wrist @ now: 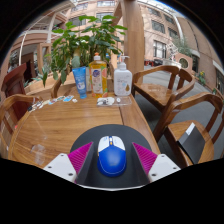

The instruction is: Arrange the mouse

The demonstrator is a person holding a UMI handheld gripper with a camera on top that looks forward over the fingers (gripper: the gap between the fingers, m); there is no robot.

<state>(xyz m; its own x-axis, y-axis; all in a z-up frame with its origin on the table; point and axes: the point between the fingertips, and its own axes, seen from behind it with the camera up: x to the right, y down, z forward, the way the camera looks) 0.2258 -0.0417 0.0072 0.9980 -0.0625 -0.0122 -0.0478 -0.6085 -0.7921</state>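
The blue-and-white mouse [112, 157] sits on a round dark mouse mat [112, 140] at the near edge of the wooden bench [60, 125], between the two fingers of the tongs [112, 158], whose pink pads [80, 157] stand apart from it with a gap at either side; the tongs are spread, not pinching. Beyond the mouse, toward 12 o'clock, a row stands at the far side of the bench: a blue tube [79, 79], a yellowish bottle [98, 74] and a white pump bottle [123, 78], backed by a leafy plant [85, 40]. Small white items [45, 102] lie at 10 o'clock. Wooden chairs [165, 85] stand at 2 o'clock.
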